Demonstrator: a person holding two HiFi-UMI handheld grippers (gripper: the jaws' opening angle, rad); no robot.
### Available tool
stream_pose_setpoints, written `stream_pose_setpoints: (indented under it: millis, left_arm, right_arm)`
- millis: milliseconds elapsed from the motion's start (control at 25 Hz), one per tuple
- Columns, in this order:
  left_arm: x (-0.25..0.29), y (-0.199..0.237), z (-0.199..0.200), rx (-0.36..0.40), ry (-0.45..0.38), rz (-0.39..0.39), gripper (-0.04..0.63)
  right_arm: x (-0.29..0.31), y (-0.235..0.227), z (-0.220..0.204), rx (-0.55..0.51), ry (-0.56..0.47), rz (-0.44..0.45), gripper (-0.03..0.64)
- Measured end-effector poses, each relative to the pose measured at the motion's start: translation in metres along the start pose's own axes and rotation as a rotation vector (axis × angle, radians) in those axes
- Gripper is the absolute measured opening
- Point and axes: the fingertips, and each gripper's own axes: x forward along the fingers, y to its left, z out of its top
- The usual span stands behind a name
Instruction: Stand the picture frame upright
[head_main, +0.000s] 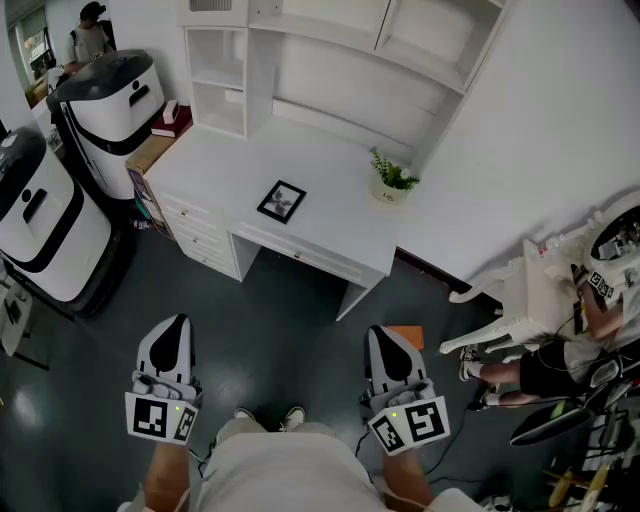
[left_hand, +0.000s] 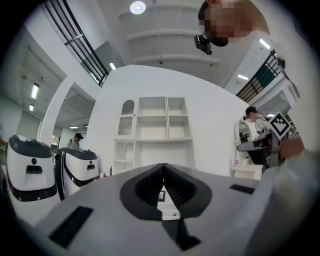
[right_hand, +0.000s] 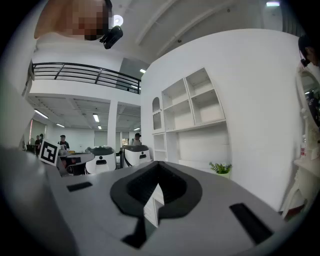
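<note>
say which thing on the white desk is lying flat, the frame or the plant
The picture frame. It lies flat, face up, near the front edge of the desk, while the potted plant stands upright further back by the wall.

White desk (head_main: 340, 215) with drawers stands against a white wall (head_main: 540, 130), open white shelving (head_main: 245, 70) above it. Floor (head_main: 290, 335) dark, glossy. Potted plant (head_main: 392, 178) on desk's right end.

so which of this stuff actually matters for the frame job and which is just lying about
Part of the job:
- picture frame, lying flat on the white desk
- left gripper and right gripper, both shut, empty, short of the desk

Just lying about:
- potted plant on the desk
- reddish item at the desk's left end
- orange item on the floor
- white machines
</note>
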Motion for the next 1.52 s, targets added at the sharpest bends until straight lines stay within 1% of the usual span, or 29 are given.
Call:
stream_pose_setpoints:
  millis: [120,400,480,600,680,760,800,840,880,920,960,1040,1080,1200,1320,1520]
  left_arm:
    - [0.002,0.003,-0.002,-0.004,0.000,0.016,0.017]
    - [0.006,0.002,0.000,-0.006,-0.008,0.018,0.017]
    - [0.004,0.001,0.003,-0.010,-0.025,0.013,0.017]
    - [0.002,-0.001,0.009,-0.016,-0.061,-0.001,0.018]
    - [0.003,-0.003,0.011,-0.021,-0.066,-0.011,0.018]
    - [0.004,-0.003,0.009,-0.022,-0.059,-0.011,0.022]
    - [0.004,-0.003,0.008,-0.021,-0.051,-0.009,0.041]
    - [0.004,-0.003,0.005,-0.020,-0.039,-0.006,0.081]
    - [0.005,-0.002,0.002,-0.018,-0.025,-0.001,0.141]
    - [0.005,-0.001,-0.001,-0.016,-0.011,0.007,0.201]
    - [0.005,0.000,-0.004,-0.014,0.003,0.017,0.250]
    - [0.006,0.002,-0.011,-0.017,0.029,0.034,0.371]
    - [0.007,0.002,-0.013,-0.023,0.041,0.037,0.410]
    - [0.010,0.000,-0.022,-0.032,0.070,0.038,0.443]
    - [0.011,-0.005,-0.026,-0.026,0.083,0.042,0.448]
    - [0.011,-0.011,-0.032,-0.021,0.099,0.066,0.448]
  right_arm:
    - [0.005,-0.002,-0.004,-0.004,0.013,0.009,0.008]
    - [0.012,-0.001,-0.003,-0.008,0.015,0.028,0.008]
    - [0.012,0.000,-0.002,-0.007,0.016,0.036,0.008]
    - [0.013,0.002,-0.003,0.029,0.013,0.084,0.008]
    - [0.014,0.001,-0.004,0.056,0.010,0.107,0.009]
    - [0.013,-0.003,-0.004,0.056,0.013,0.108,0.009]
    - [0.013,-0.005,-0.004,0.050,0.015,0.106,0.009]
    - [0.012,-0.007,-0.005,0.042,0.019,0.109,0.022]
    - [0.011,-0.008,-0.006,0.029,0.026,0.120,0.049]
    - [0.010,-0.009,-0.007,0.015,0.036,0.134,0.110]
    - [0.009,-0.009,-0.009,0.002,0.046,0.148,0.157]
    - [0.007,-0.015,-0.010,0.004,0.052,0.157,0.228]
    - [0.006,-0.020,-0.010,0.015,0.050,0.153,0.272]
    - [0.006,-0.035,-0.014,0.035,0.055,0.125,0.336]
    - [0.008,-0.044,-0.019,0.039,0.063,0.110,0.343]
    - [0.009,-0.049,-0.031,0.056,0.072,0.134,0.342]
